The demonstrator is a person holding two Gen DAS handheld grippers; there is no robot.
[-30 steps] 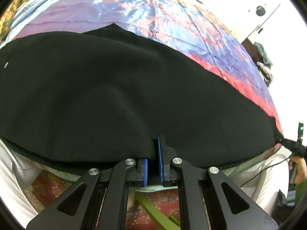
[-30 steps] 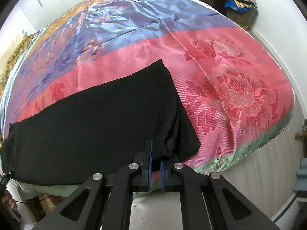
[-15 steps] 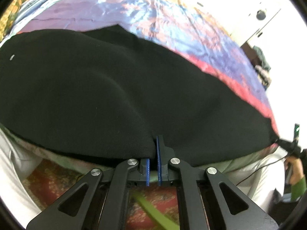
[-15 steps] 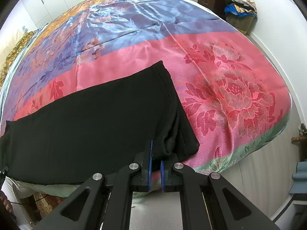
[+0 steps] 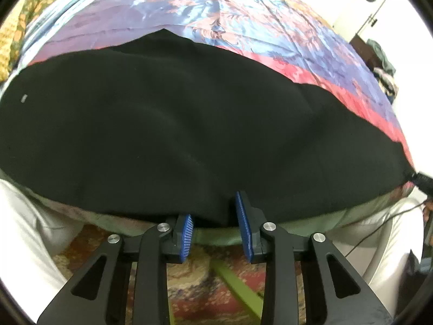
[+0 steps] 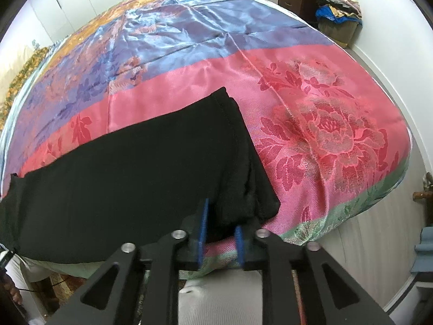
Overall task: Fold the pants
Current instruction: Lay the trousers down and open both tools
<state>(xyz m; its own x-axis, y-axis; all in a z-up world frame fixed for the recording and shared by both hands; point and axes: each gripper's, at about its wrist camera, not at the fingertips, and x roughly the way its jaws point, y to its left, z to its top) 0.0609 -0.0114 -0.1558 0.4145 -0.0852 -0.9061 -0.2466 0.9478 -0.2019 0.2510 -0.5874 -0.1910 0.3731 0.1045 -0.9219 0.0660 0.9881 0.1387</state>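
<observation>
Black pants lie folded lengthwise along the near edge of a bed, under both cameras. My left gripper hangs over their near hem; its jaws are opening, and the blue pads stand apart with the cloth edge loose between them, not pinched. In the right wrist view the pants end in a bunched leg cuff. My right gripper is at that cuff with its jaws opening too. A fold of cloth rests between its pads without being pressed.
The bed wears a shiny flowered cover in pink, blue and orange, with a green border at the edge. A dresser with piled clothes stands at the far right. A patterned rug lies below the bed edge.
Both grippers were shut on the pants' near edge; now both pairs of jaws have parted and the cloth lies slack on the bed. The left view has shifted slightly.
</observation>
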